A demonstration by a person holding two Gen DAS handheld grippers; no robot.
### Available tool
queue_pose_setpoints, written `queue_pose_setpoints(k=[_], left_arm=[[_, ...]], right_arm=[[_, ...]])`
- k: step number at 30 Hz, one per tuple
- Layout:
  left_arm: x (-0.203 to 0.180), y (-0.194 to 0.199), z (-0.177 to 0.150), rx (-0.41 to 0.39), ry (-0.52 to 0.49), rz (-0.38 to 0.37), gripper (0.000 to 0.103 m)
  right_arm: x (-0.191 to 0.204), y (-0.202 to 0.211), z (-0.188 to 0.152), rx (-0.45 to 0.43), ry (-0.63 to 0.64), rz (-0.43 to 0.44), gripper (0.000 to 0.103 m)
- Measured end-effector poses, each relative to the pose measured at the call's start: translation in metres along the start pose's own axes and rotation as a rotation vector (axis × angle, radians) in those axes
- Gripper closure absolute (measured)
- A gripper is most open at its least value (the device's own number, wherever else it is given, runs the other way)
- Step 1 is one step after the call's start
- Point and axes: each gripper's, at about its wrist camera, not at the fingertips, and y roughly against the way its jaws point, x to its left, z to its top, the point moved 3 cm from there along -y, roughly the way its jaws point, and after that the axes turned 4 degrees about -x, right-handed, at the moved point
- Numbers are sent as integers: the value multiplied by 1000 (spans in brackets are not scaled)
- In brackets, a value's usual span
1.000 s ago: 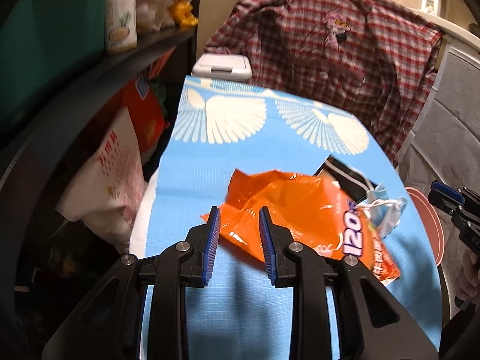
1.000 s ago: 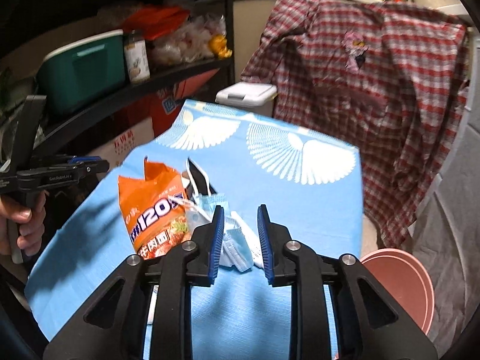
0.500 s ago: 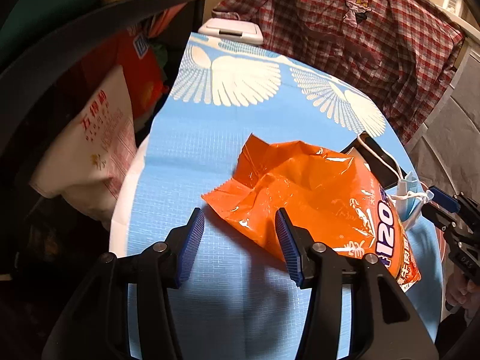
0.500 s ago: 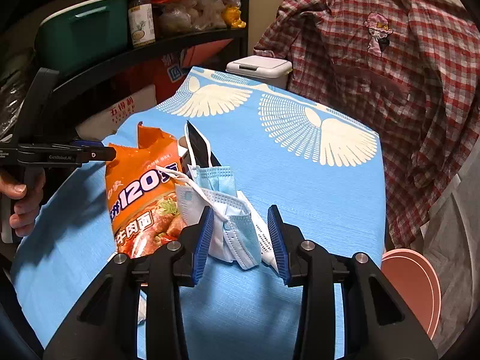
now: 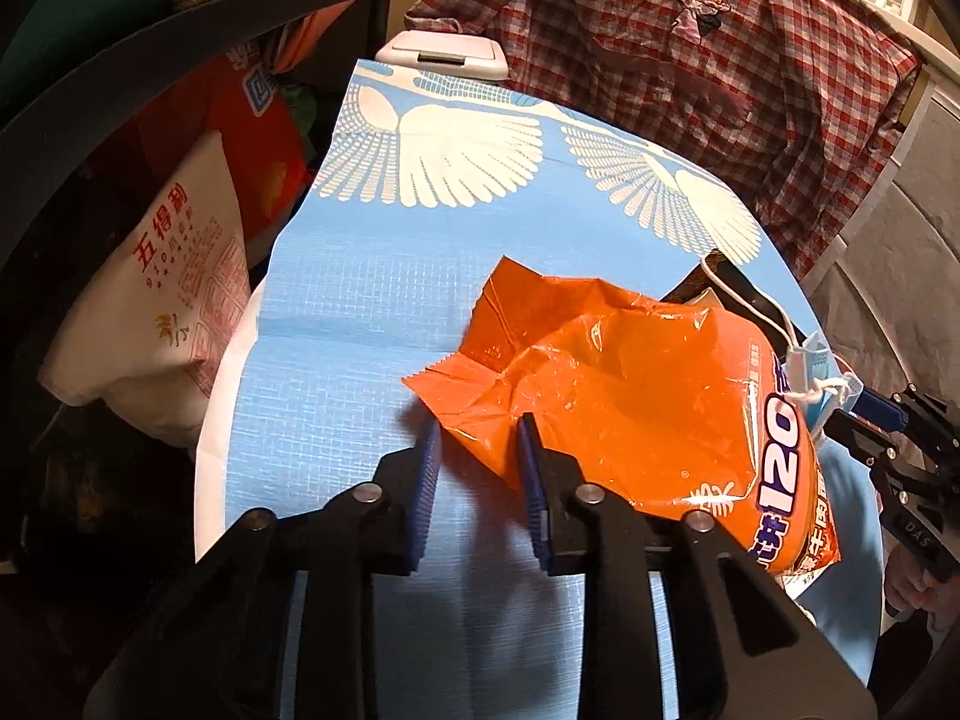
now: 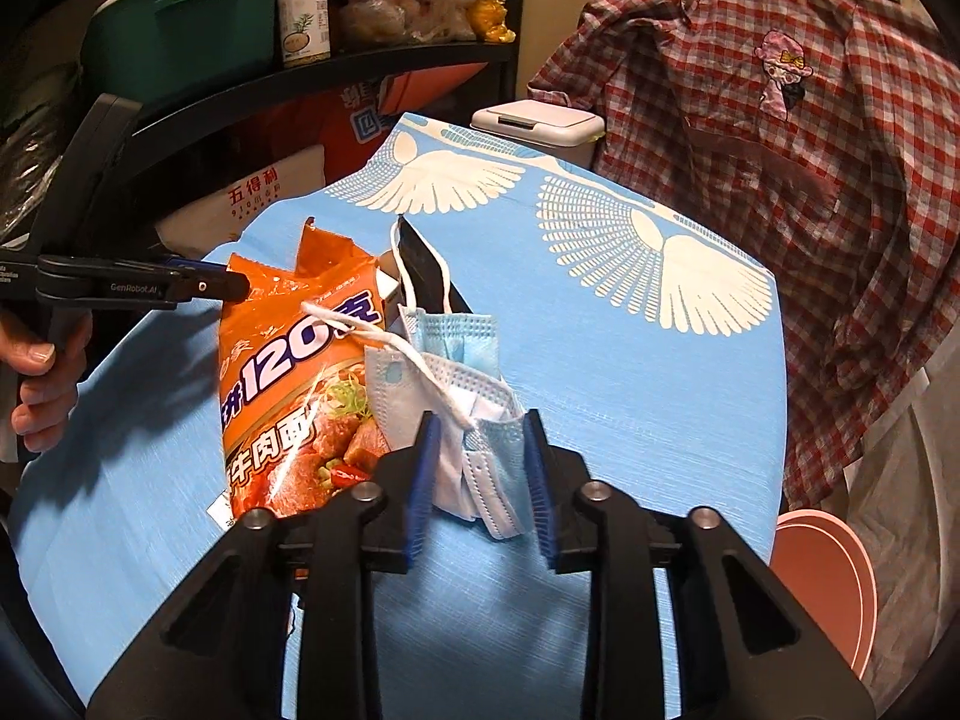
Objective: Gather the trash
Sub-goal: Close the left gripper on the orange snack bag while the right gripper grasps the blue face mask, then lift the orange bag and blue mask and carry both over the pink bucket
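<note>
An orange noodle wrapper (image 5: pixel 624 396) lies crumpled on the blue cloth-covered table (image 5: pixel 372 300). My left gripper (image 5: pixel 477 438) is open, its fingers on either side of the wrapper's near left corner. Blue face masks (image 6: pixel 456 396) lie beside the wrapper (image 6: pixel 288 372) in the right wrist view. My right gripper (image 6: pixel 480 438) is open with the masks' near end between its fingers. A dark flat object (image 6: pixel 429 270) lies under the masks. In the right wrist view the left gripper (image 6: pixel 204 287) touches the wrapper's far corner.
A white lidded bin (image 6: pixel 537 123) stands past the table's far end. A plaid shirt (image 6: pixel 780 138) hangs at the right. Dark shelves (image 6: pixel 300 66) with a jar and a green box stand at the left, a white sack (image 5: pixel 156 312) below. A pink round lid (image 6: pixel 822 582) sits low right.
Both grippers opened wider, then moved forward and down. The left one has narrowed around the wrapper's corner. The right one now straddles the masks.
</note>
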Motion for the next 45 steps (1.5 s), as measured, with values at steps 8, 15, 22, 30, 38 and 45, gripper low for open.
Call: queue_pose_setpoints(k=[8, 15, 22, 30, 38, 45], left_arm=[[-4, 16, 9, -45, -11, 2, 96], [-7, 40, 18, -104, -5, 6, 99], [-16, 72, 28, -188, -7, -5, 100], [-28, 104, 33, -271, -17, -15, 101], [-36, 137, 38, -360, -6, -30, 101], [-44, 163, 42, -445, 5, -27, 101]], right_arm=[[-4, 16, 3, -33, -5, -4, 98], [-5, 36, 7, -68, -15, -8, 99], [-6, 60, 11, -113, -30, -14, 99], [-8, 83, 14, -159, -49, -12, 99], [-15, 109, 17, -216, -82, -12, 99], [-21, 121, 19, -248, -109, -22, 99]])
